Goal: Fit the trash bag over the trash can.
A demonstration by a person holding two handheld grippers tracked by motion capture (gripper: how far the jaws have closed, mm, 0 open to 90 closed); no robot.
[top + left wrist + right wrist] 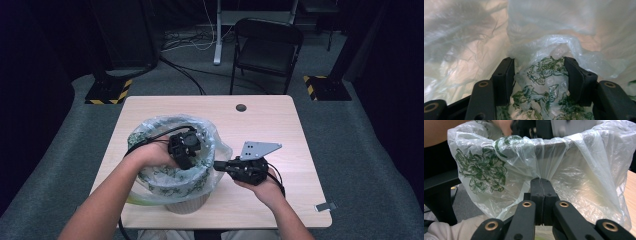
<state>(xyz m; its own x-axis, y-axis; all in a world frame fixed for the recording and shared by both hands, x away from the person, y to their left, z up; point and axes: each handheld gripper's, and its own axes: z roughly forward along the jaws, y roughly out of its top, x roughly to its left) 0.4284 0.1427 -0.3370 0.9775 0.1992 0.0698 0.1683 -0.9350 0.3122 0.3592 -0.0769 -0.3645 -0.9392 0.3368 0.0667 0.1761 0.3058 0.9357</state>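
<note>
Pale wooden worktop (pixel 280 120), upright bin (pixel 187 202) opening upward, your left tongs (pixel 186 150) spread inside its bag (pixel 584 170), your right tongs (pixel 541 181) pinching the bag's outside.

A recording lab or studio: dark curtained walls, hazard-striped stand bases (pixel 107 92), loose floor cables (pixel 185 45), a folding chair (pixel 266 50) and one bare wooden surface (pixel 280 125) on grey carpet.

Wooden table (pixel 280 125) carries bag-lined bin (pixel 187 202).
</note>
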